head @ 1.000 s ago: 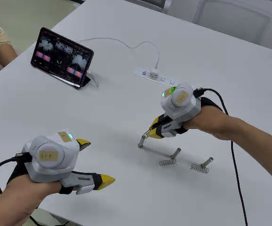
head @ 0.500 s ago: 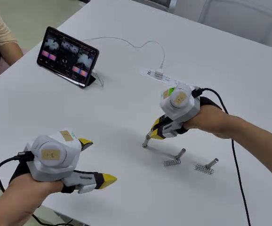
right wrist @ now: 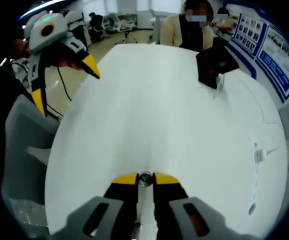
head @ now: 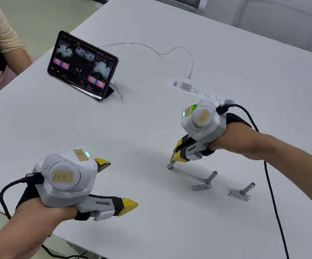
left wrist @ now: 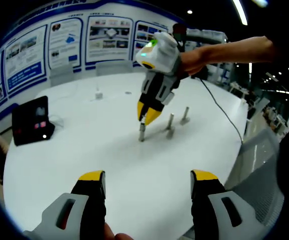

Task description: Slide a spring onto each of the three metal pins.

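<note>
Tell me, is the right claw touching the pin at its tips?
Touching. The right gripper view shows it: the right claw is shut on the pin, whose round end sits pinched between both yellow tips with no gap.

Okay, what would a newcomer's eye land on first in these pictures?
First, the white, yellow-tipped right gripper at mid-table, its jaws closed on the top of a small metal pin. Beside it rest two more pins, each with a wire spring at its end. The left gripper is open by the near edge.
</note>
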`<state>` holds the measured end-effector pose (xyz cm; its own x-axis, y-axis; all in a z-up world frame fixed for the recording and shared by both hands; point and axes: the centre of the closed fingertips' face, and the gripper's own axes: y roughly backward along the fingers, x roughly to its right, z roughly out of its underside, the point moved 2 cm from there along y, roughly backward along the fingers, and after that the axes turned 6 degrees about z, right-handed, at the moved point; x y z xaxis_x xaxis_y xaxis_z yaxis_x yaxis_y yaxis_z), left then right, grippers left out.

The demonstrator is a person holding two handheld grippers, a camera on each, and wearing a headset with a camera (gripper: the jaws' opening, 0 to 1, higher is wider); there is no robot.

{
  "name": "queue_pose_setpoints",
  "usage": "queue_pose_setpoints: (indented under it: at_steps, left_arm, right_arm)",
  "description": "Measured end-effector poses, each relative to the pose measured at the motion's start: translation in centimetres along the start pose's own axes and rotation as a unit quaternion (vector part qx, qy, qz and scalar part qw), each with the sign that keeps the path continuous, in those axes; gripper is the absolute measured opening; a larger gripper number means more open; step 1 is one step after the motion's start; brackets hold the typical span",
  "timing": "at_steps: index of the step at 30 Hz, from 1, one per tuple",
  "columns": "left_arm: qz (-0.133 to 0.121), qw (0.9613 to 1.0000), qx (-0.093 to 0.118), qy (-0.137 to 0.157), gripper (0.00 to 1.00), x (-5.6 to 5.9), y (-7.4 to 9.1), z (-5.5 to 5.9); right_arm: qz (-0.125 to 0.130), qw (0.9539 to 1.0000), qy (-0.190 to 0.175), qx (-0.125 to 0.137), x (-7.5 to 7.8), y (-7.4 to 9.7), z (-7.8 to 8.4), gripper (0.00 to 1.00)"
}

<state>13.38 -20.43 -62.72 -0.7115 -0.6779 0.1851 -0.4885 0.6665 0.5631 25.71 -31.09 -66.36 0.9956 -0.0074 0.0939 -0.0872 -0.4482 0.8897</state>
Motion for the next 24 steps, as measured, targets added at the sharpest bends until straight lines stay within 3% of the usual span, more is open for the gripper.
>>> queue_pose_setpoints:
  at_steps: [24]
  left_arm:
    - [-0.010, 0.9999, 0.000, 0.011, 0.70, -0.4, 0.8, 0.6]
  right_arm:
    - [-0.008, 0.9996, 0.021, -0.020, -0.4, -2.6, 0.9, 0.13]
